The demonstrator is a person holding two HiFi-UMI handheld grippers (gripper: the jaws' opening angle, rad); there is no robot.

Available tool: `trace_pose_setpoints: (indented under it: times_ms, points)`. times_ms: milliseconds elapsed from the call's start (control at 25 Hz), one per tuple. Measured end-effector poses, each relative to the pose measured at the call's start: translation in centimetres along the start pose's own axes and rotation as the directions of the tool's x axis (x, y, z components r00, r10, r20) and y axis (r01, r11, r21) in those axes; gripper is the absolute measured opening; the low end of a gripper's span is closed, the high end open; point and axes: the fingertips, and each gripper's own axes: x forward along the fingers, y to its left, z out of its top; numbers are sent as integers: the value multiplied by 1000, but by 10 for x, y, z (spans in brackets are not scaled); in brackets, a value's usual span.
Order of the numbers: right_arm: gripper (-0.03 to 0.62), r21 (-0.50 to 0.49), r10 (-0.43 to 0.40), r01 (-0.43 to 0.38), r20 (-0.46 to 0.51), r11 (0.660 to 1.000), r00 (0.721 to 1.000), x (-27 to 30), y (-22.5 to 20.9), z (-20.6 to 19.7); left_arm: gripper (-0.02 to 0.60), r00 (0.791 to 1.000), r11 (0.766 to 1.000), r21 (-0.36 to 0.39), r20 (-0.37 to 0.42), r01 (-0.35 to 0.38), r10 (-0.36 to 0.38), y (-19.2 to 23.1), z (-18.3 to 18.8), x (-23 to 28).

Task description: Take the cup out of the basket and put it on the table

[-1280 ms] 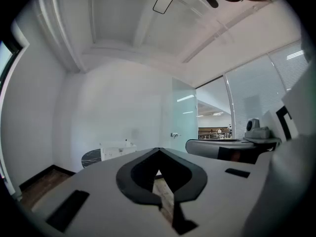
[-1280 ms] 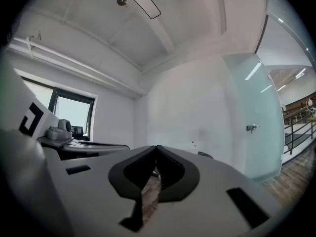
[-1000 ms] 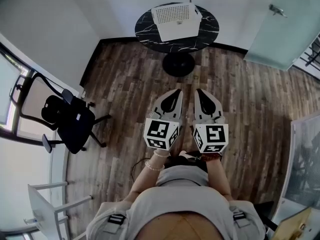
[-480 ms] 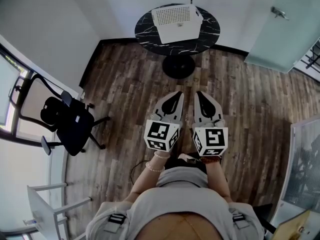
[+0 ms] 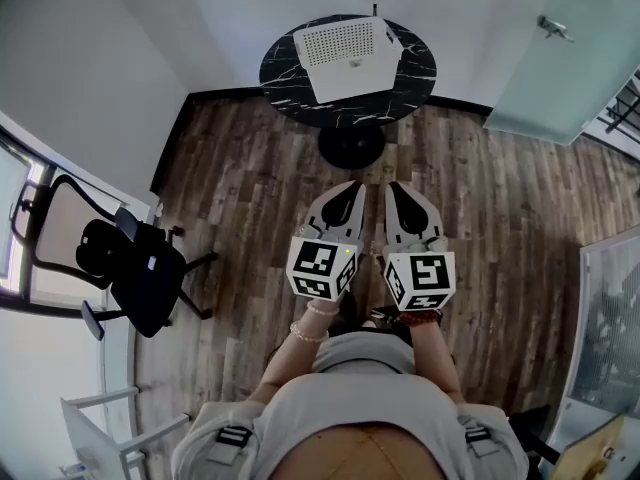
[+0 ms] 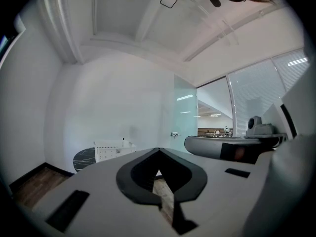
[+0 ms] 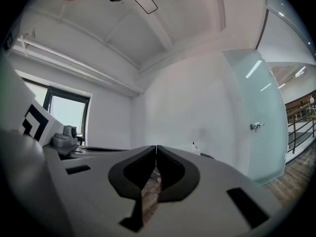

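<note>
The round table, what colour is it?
The table is black with white veins; head view.

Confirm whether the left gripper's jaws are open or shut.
Shut: on the grey left gripper, the jaws meet at their tips, holding nothing.

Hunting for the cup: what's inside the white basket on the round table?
The basket shows only perforated white surface; whatever lies inside is hidden or too small to tell.
</note>
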Motion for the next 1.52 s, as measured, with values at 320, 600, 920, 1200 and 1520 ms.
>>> trace_pose_setpoints:
  times_ms: [320,600,920,1200,1520]
  points:
    - [12,-9,-30,30,-9,1000,1000,51,6,0,6,999,999,-17,4,42,-42,41,7,27]
    - [12,-25,-58,58,4,998,998,87,18,2,5,998,998,-7,7,57,-57,80,15,37]
    - [12,-23,-61,60,-27,998,998,116,29,-11,5,1000,1000,-13,-10,26,-27,116,7,37]
    - [12,-26,-45,44,-41,999,998,141,35,-12,5,999,999,-23,-25,25,-26,136,5,47]
    - [12,-19,-25,24,-47,1000,999,183,15,-11,6,999,1000,-16,-23,23,-24,153,14,88]
